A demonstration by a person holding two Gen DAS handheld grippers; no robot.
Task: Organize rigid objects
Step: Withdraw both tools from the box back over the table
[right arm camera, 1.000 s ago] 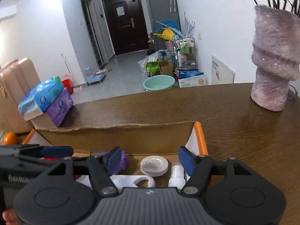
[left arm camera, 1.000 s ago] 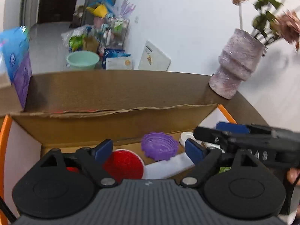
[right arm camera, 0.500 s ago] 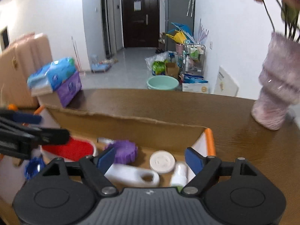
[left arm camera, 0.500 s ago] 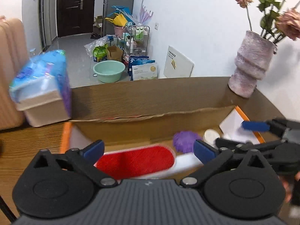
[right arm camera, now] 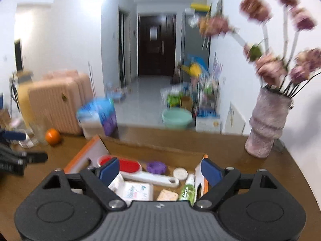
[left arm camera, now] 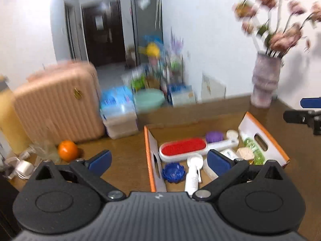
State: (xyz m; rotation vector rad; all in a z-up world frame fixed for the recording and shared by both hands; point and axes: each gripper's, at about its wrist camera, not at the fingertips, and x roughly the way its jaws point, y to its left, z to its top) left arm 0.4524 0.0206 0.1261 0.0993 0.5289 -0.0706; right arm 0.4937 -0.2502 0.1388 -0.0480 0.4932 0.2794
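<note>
Around the cardboard box (left arm camera: pixel 260 129) on the wooden table (left arm camera: pixel 124 156), several loose things stood: an orange (left arm camera: pixel 67 151) lay well to its left, a stack of tissue packs (left arm camera: pixel 118 112) sat just behind its left corner, and a mottled vase (left arm camera: pixel 264 80) of dried flowers stood behind its right corner. Inside the box lay the red-and-white lint brush (left arm camera: pixel 190 148) along the back wall, with a purple ridged lid (left arm camera: pixel 214 137) and a white round cap (left arm camera: pixel 232 134) beside its handle. In front of the brush were a blue ridged lid (left arm camera: pixel 173 173), a white tube (left arm camera: pixel 193 172) and a green bottle (left arm camera: pixel 253 148) by the right flap.

Above the box's near-left corner hung the left gripper (left arm camera: pixel 158 158), its claw spread wide with nothing in it. Above the near side of the box hung the right gripper (right arm camera: pixel 160 170), likewise spread wide and holding nothing. Nothing lay between either claw's fingers and the box contents.

Beyond the table's far edge the room opened onto a tiled floor with a pink suitcase (left arm camera: pixel 58 104), a green basin (left arm camera: pixel 148 98) and a dark door (right arm camera: pixel 156 46) at the end of the hall. Both views were blurred.

Only the right wrist view showed a white wipes pack (right arm camera: pixel 136 190) and a tan block (right arm camera: pixel 167 195) at the front of the box; only the left wrist view showed the blue lid.
</note>
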